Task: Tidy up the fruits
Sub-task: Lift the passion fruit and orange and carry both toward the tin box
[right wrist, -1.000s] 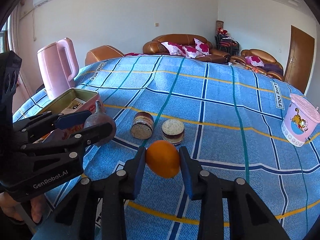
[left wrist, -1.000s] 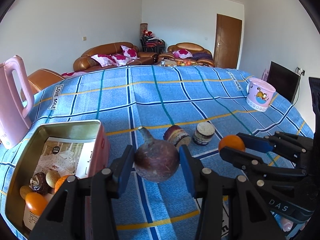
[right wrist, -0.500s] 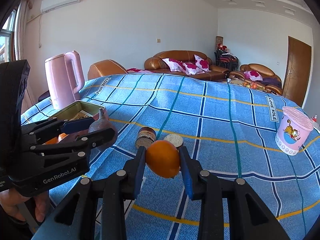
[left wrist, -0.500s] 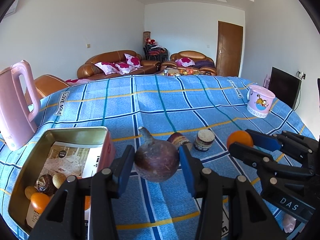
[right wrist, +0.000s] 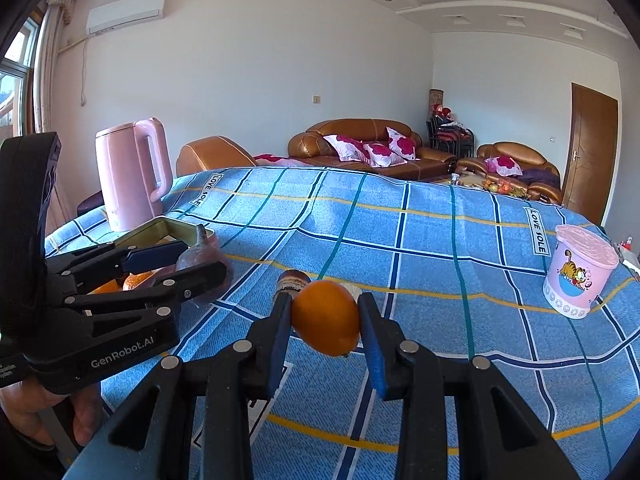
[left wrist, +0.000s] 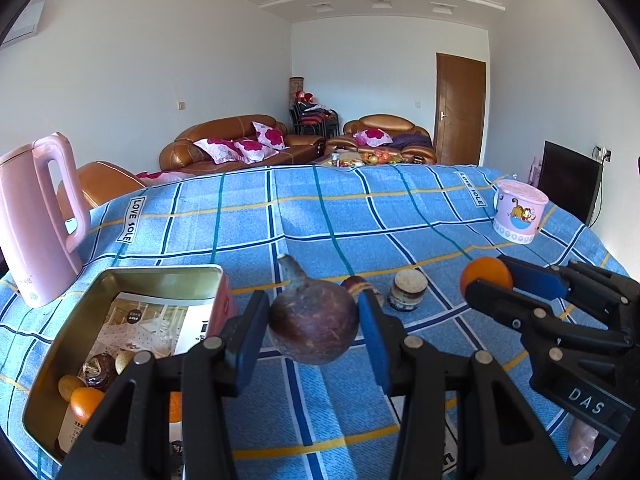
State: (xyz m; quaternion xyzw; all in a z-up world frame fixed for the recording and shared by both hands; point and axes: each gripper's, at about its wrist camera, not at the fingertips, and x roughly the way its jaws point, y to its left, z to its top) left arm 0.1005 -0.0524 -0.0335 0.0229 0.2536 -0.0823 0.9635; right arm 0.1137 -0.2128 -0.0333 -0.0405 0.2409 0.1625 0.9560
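Beside the open metal tin [left wrist: 120,280] at the left wrist view's left, the left gripper [left wrist: 314,326] clamps a dull purple-brown stemmed fruit [left wrist: 312,326] over blue checked cloth [left wrist: 320,216]. Through the right wrist view, the right gripper [right wrist: 326,320] squeezes a smooth orange [right wrist: 326,318] above open cloth.

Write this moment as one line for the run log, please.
left tongs: shut on purple fruit | right tongs: shut on orange | both lifted above tablecloth | tin box: open, holds fruit
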